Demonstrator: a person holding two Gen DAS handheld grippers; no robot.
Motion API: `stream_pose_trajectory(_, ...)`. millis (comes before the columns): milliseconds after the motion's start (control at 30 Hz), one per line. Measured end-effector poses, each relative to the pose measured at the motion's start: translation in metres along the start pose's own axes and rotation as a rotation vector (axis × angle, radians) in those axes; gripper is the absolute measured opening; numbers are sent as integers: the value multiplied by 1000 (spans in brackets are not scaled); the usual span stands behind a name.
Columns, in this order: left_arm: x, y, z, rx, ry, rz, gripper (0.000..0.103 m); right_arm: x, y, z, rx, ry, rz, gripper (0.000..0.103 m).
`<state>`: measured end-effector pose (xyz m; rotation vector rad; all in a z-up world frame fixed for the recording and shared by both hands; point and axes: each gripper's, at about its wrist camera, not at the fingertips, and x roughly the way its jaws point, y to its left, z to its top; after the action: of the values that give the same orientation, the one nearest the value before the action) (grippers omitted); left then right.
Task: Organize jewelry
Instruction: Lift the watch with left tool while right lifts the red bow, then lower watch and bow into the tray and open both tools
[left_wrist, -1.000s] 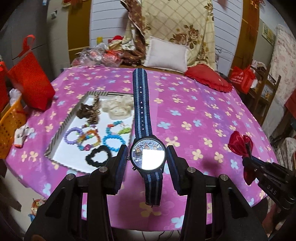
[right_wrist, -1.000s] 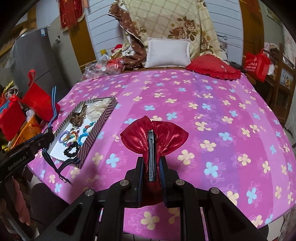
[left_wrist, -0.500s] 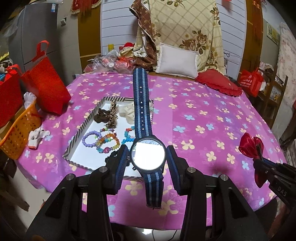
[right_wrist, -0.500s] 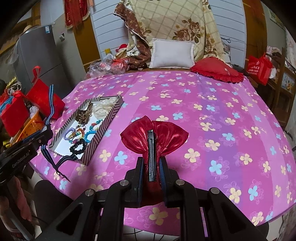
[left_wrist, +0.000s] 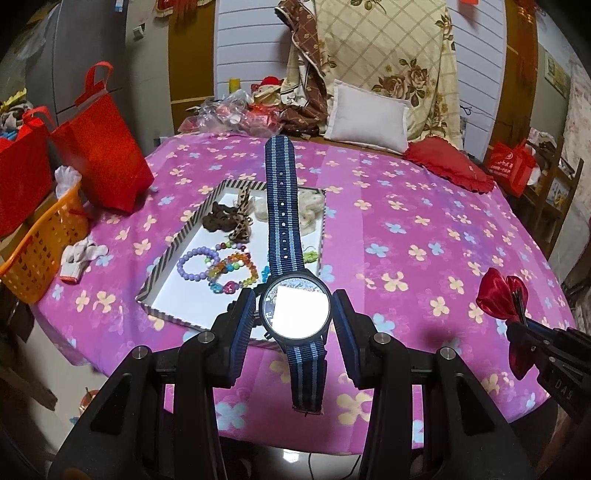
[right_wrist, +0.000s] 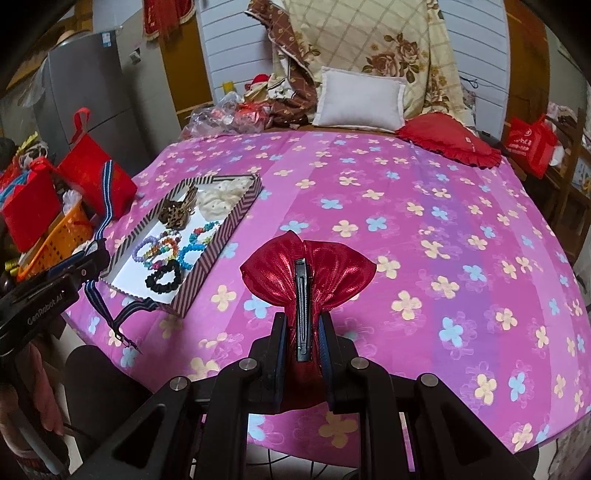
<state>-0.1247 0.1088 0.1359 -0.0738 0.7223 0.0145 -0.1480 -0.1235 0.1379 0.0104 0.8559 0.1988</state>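
My left gripper (left_wrist: 294, 312) is shut on a wristwatch (left_wrist: 280, 206) with a blue striped strap. It holds the watch by its round case, above the table's near edge. Just beyond it lies a striped-rim tray (left_wrist: 166, 254) with bead bracelets (left_wrist: 218, 264), a black scrunchie (right_wrist: 164, 277), a leopard-print piece and a cream piece. My right gripper (right_wrist: 303, 332) is shut on a shiny red bow hair clip (right_wrist: 332, 269), to the right of the tray (right_wrist: 221, 236). In the left wrist view the bow (left_wrist: 498, 291) shows at the right edge. The watch strap (right_wrist: 105, 206) shows at the left of the right wrist view.
A pink flowered cloth (right_wrist: 424, 221) covers the round table. Red bags (left_wrist: 107, 155), an orange basket (left_wrist: 40, 251) and white gloves (left_wrist: 79, 253) crowd its left side. A white pillow (left_wrist: 365, 118), a red cushion (left_wrist: 447, 170) and crumpled plastic bags sit at the far edge.
Both grippers have drifted back toward the table's near edge and to the left, carrying the watch and the bow. The tray now appears farther off. Both grips are unchanged.
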Motion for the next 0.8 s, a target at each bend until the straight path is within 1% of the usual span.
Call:
stream_pose_trajectory(433,18,17,-8,-36,42,7,42,21,19,-2,-34,50,17,16)
stream_pose_trajectory(667,34,27,-10,-47,71,20,42,44,30,3,-63,84,38,16)
stream_pose_trajectory(800,49,33,-4,-47,88,18,42,58,39,5,-91,109,52,16)
